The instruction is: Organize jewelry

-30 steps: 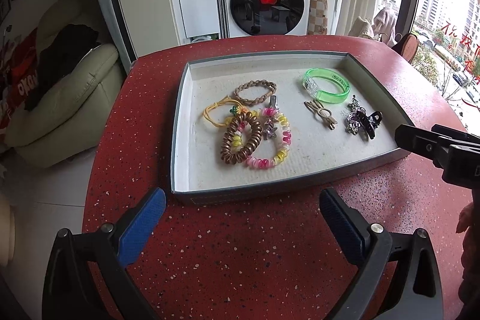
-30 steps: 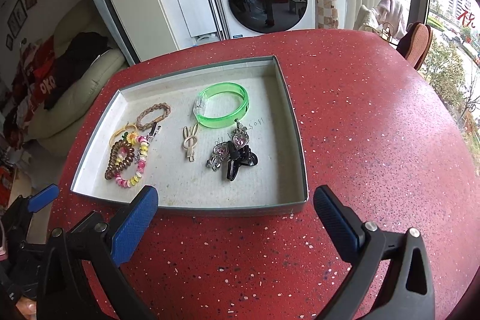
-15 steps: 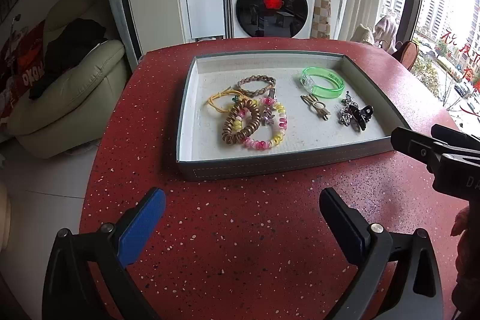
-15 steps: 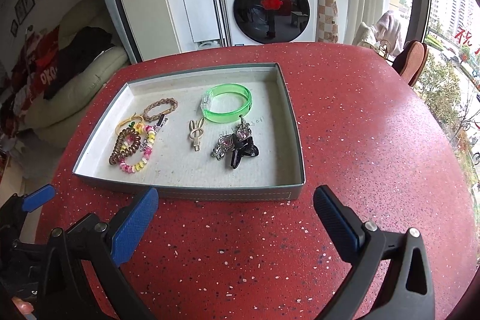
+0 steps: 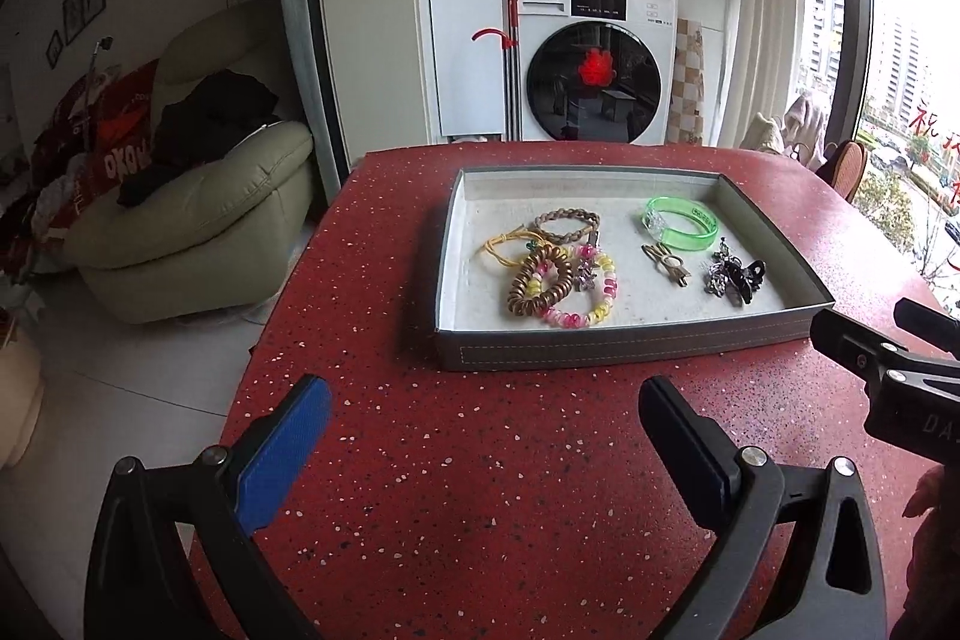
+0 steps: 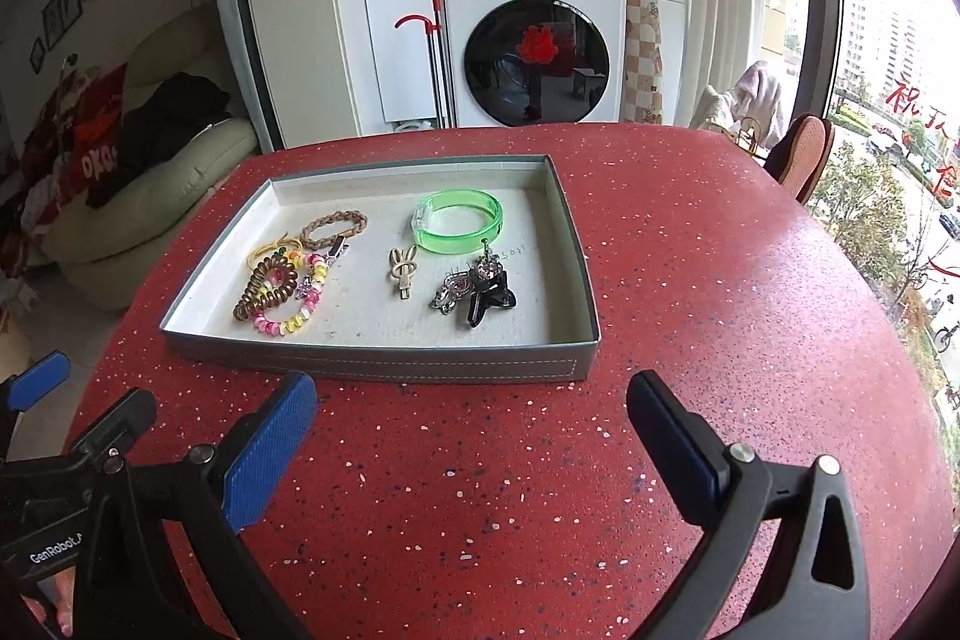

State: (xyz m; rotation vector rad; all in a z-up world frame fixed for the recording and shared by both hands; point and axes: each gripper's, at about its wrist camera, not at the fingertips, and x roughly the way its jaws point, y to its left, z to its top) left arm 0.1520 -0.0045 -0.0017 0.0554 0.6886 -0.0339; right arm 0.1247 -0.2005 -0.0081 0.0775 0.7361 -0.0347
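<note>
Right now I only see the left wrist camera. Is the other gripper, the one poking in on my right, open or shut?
Observer: Open. In the right wrist view the right gripper has its jaws wide apart, with nothing between them.
Child: What's that black thing next to the shiny silver charms?
Observer: From the right side its shape is plain: a black star-shaped hair clip. It lies in the grey tray, against the silver charms.
</note>
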